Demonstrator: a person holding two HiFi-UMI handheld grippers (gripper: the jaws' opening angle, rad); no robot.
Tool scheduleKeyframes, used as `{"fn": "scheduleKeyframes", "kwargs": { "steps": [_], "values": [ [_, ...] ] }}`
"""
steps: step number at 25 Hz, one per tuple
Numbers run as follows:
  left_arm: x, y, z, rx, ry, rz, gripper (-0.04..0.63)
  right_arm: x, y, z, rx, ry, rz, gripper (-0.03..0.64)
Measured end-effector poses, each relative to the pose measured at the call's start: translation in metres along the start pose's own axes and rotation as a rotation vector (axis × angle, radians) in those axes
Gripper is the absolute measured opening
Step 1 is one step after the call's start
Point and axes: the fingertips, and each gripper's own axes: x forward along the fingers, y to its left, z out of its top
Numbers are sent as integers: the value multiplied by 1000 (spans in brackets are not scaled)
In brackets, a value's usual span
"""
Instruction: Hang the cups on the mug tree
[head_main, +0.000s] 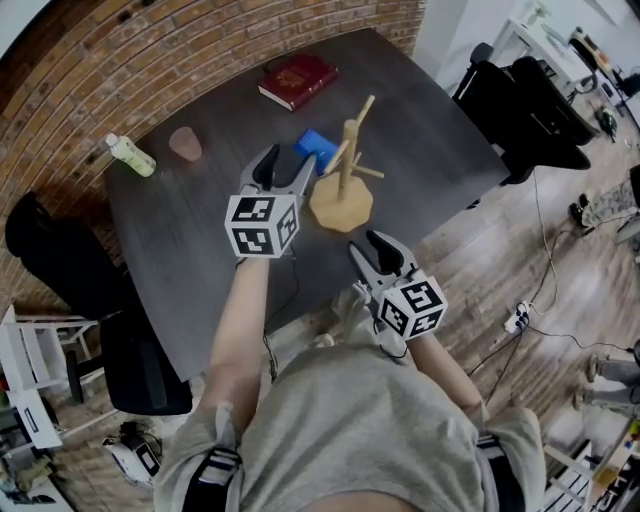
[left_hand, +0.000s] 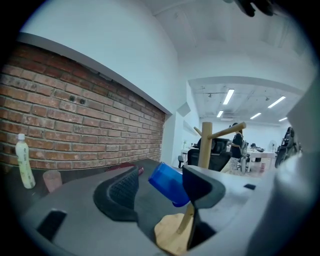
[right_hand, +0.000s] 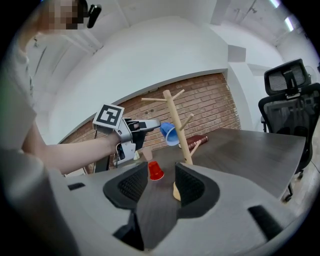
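Wooden tree (head_main: 342, 203) stands near the middle of the head view on a dark table (head_main: 200, 240). A blue cup (head_main: 316, 148) hangs tilted on one of its pegs, on the tree's upper-left side in that view.

The left gripper (head_main: 284, 170) is held over the table just left of the tree, pointing at the blue cup. In the left gripper view its jaws stand wide apart. The cup (left_hand: 169, 183) shows between their tips, with neither pad pressing on it. The right gripper view shows the left gripper's tip (right_hand: 150, 125) just beside the cup (right_hand: 170, 134).

The right gripper (head_main: 372, 250) is lower in the head view, near the table's front edge, apart from the tree. Its jaws are open and grip nothing. In its own view, a red cup (right_hand: 155, 170) stands mouth-down on the table further off, left of the tree (right_hand: 177, 127).

In the upper left of the head view, a pink cup (head_main: 185, 143) stands mouth-down beside a lying bottle (head_main: 130, 154). A red book (head_main: 297, 80) lies at the top centre.
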Motion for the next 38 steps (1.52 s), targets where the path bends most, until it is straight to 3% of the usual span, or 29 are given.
{"fn": "scheduleKeyframes", "kwargs": {
  "steps": [8, 23, 38],
  "values": [
    [-40, 21, -11, -21, -16, 73, 252, 30, 15, 0, -68, 27, 53, 173],
    [-128, 67, -57, -100, -40, 283, 252, 135, 57, -14, -246, 105, 213, 193],
    [-176, 84, -108, -205, -57, 389, 250, 241, 65, -59, -317, 220, 251, 249]
  ]
}}
